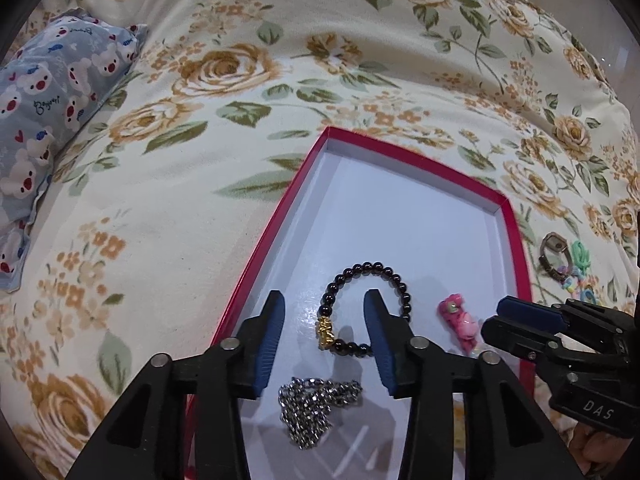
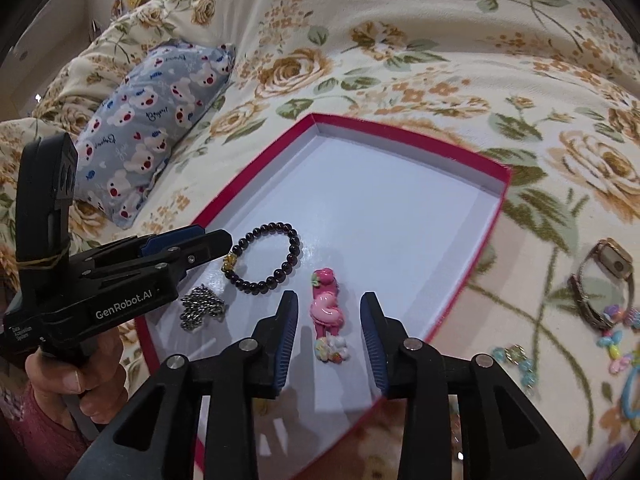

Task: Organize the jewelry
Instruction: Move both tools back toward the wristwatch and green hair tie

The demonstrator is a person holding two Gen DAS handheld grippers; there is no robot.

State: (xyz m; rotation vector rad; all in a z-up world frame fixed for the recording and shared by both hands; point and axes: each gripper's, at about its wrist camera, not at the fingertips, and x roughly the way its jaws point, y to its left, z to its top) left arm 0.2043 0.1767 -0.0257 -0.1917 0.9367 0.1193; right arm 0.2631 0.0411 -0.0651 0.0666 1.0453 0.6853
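- Jewelry is split between two places: a black bead bracelet [image 2: 266, 258], a silver chain [image 2: 202, 307] and a pink hair clip [image 2: 326, 312] lie inside the red box [image 2: 486, 236], which sits on the flowered bed [image 2: 440, 60]; a watch [image 2: 604, 280] and a string of coloured beads [image 2: 516, 358] lie outside it on the bed.
- The hair clip lies directly ahead of the right claw [image 2: 329, 304], between its spread fingers without touching either; its long axis runs along the fingers, strawberry end pointing away.
- The left claw [image 1: 325, 306] is also apart and holds nothing; the bracelet lies flat just ahead, one finger over its ring.
- The leftover pieces lie to the right of the box, so the right hand looks nearer for them.
- The watch rests on its side, its face toward the box.
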